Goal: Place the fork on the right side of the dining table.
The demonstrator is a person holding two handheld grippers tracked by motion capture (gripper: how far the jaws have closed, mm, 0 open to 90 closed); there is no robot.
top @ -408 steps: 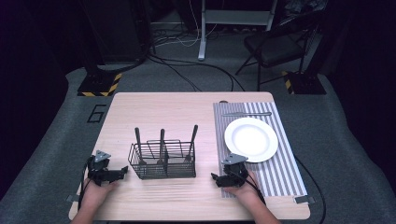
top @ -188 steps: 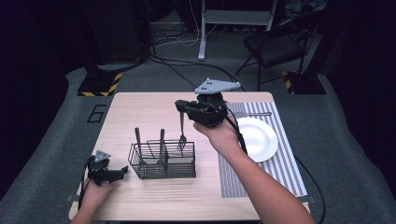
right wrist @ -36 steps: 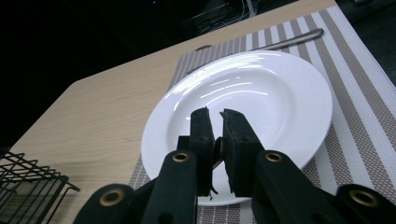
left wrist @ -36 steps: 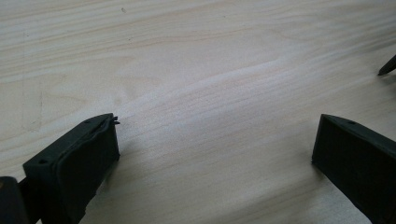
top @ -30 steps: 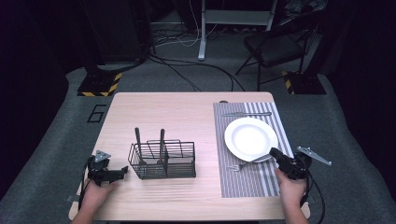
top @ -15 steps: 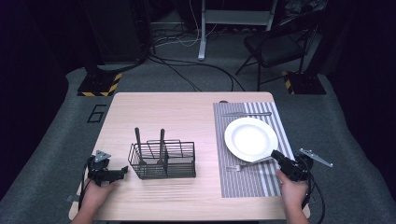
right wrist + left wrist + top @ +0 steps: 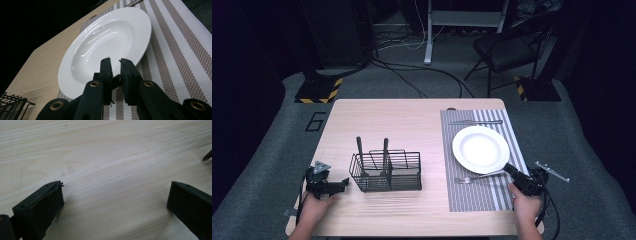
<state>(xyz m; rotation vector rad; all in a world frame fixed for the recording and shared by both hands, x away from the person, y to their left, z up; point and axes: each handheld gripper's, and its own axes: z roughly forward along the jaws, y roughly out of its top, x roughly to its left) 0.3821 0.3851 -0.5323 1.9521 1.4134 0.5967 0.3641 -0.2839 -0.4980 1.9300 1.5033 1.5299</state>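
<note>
A silver fork (image 7: 477, 177) lies on the striped placemat (image 7: 472, 197), just in front of the white plate (image 7: 481, 149). Its handle end meets my right gripper (image 7: 508, 169) at the mat's right edge. In the right gripper view the jaws of that gripper (image 7: 115, 61) stand almost together, pointing at the plate (image 7: 105, 40), with a dark sliver pinched low between them. My left gripper (image 7: 344, 182) rests on the table left of the wire basket (image 7: 387, 172). Its jaws (image 7: 115, 202) are wide apart over bare wood.
The basket holds two dark-handled utensils (image 7: 360, 150) standing upright. A knife (image 7: 476, 122) lies across the far end of the placemat. A basket corner (image 7: 12, 102) shows at the lower left of the right gripper view. Chairs and cables lie beyond the table.
The right gripper lifted the fork out of the basket and carried it to the placemat in front of the plate. Over the last second both hands have barely moved.
</note>
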